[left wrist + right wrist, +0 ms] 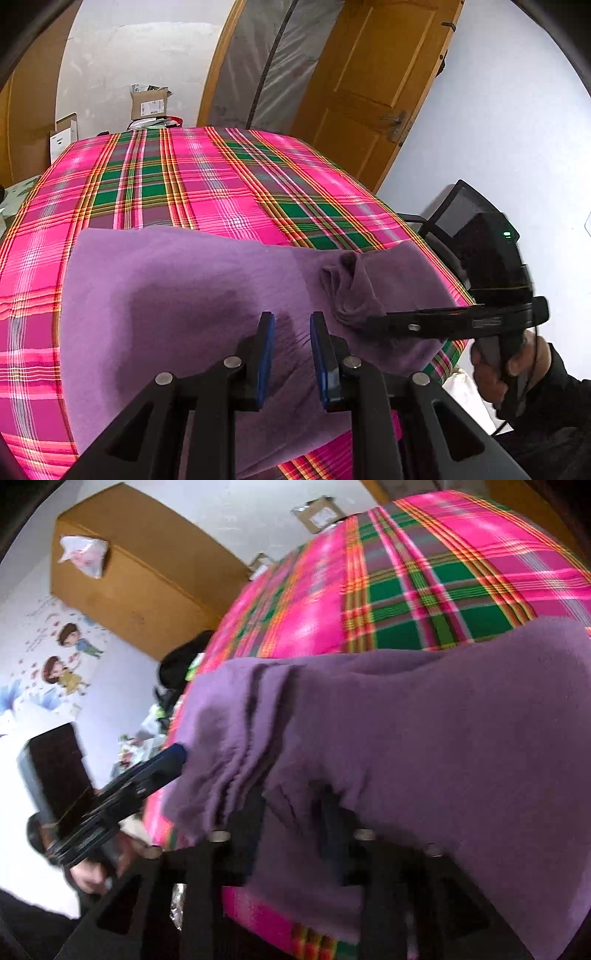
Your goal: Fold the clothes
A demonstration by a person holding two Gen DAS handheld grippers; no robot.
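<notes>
left hand-held gripper (291, 332): blue pads apart, over soft purple fleece garment (177, 295), holding nothing | garment: light, limp, spread on pink plaid bedsheet (221, 173), take it at hem corners | right hand-held gripper (369, 319): pinching bunched edge

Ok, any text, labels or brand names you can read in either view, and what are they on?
No text can be read.
Cardboard box: white shipping label, print too small.
White box: dark marks, too small.
Wall sticker: cartoon children, faint writing above them, blurred.
Purple garment and plaid cloth: no text seen.
</notes>
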